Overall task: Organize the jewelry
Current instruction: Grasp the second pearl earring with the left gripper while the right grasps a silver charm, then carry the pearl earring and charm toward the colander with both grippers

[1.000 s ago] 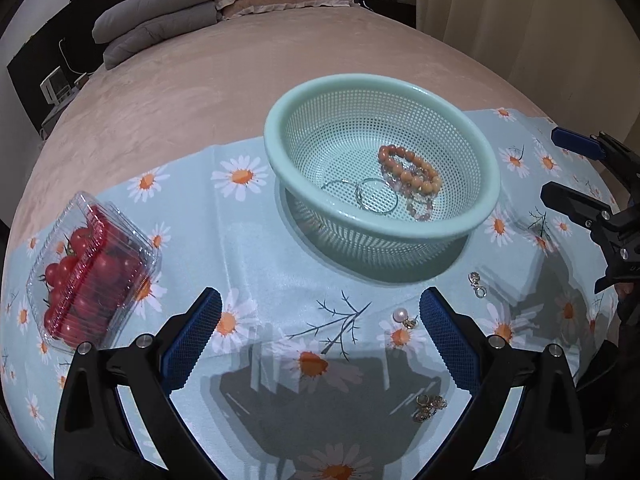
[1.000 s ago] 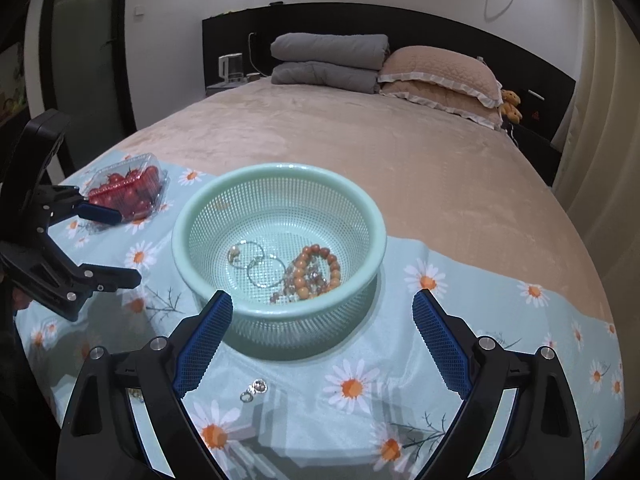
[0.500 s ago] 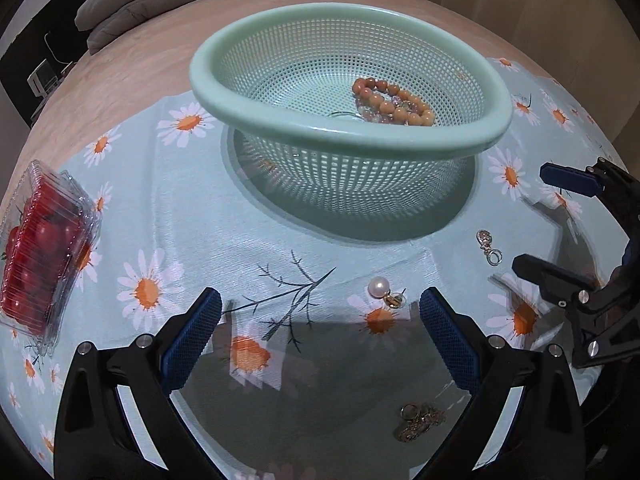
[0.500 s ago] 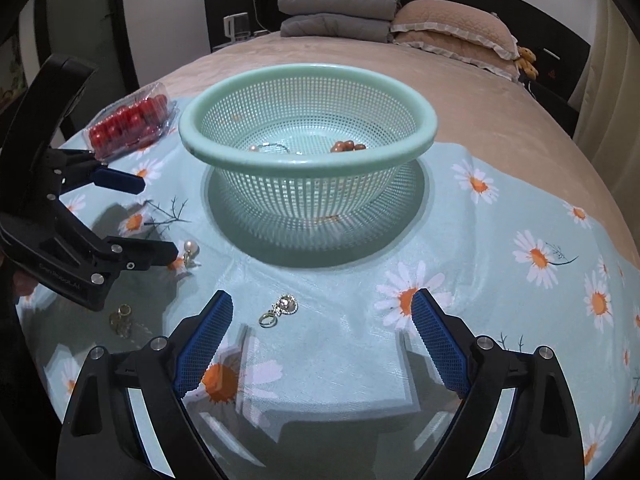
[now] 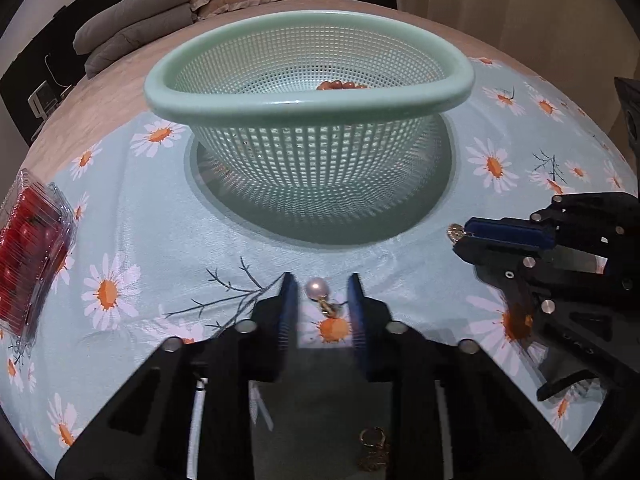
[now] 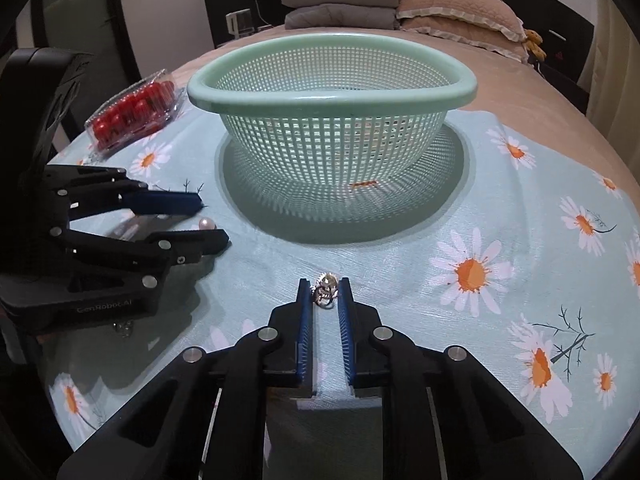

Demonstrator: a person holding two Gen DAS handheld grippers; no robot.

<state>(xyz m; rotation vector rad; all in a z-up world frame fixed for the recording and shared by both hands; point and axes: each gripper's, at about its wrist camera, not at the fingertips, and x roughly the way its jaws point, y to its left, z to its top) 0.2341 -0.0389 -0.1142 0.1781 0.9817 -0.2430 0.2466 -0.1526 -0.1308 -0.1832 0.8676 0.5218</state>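
Observation:
A mint green mesh basket stands on the daisy cloth, with an orange bead bracelet inside. My left gripper is low on the cloth, its jaws narrowed around a pearl earring but with gaps on both sides. My right gripper has its jaws close around a small silver earring on the cloth. The basket also shows in the right wrist view, as does the pearl. A gold jewelry piece lies under my left gripper.
A clear box of cherry tomatoes sits at the cloth's left edge; it also shows in the right wrist view. Pillows and folded grey blankets lie at the head of the bed.
Both grippers dropped down to the cloth and moved forward. Both sets of jaws narrowed from wide open, the left around the pearl earring, the right around the silver earring.

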